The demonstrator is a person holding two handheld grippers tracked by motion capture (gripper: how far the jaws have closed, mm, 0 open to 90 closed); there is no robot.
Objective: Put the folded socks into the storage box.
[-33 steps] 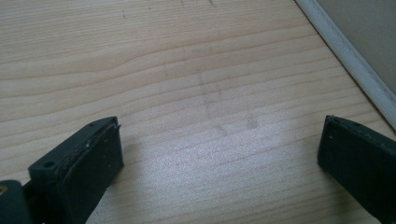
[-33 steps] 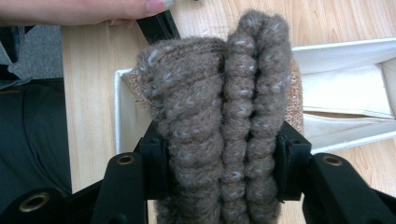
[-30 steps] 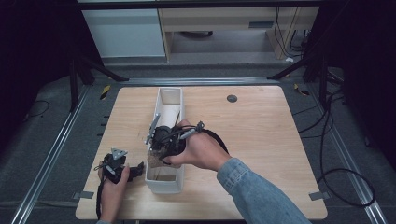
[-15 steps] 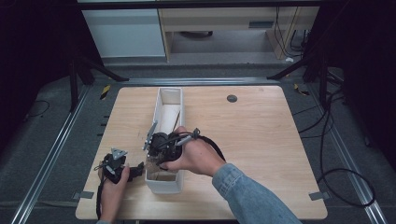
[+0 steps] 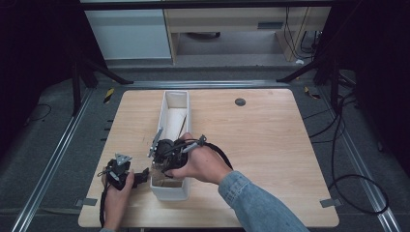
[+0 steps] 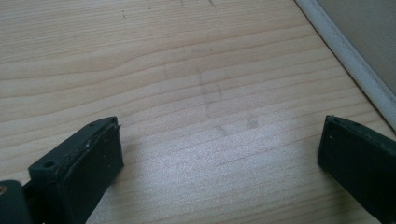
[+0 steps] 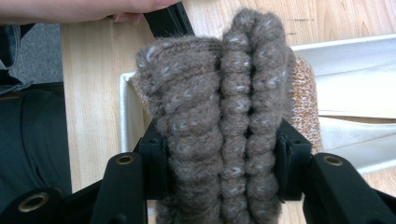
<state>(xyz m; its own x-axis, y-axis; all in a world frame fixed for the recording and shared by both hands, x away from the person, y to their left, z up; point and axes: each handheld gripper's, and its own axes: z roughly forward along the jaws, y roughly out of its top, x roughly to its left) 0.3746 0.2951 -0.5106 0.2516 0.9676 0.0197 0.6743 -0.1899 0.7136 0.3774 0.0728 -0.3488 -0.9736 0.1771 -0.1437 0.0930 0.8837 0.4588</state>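
in the right gripper view we see our right claw clenched on a folded brown knitted piece, its thick ribbed folds squeezed between the two black jaws and bulging above them. the lower end of the knit runs out of the bottom of that view, so we cannot tell what kind of garment it is. behind it a lighter, speckled orange-brown knit peeks out at the right, mostly hidden by the brown one. both sit over the near end of the white box, whose rim shows just left of the jaws and whose pale inner walls stretch away to the right.

from the high view our right claw hangs over the near end of that long white box, and the hand and gripper body cover the knit almost entirely; only a brown scrap shows inside the box beneath them.

our left claw is released, its jaws spread wide with bare wood of the counter between them, holding nothing. the edge of the white box cuts across the upper right corner of that view. in the high view the left claw lies low on the counter, just beside the box's left wall.
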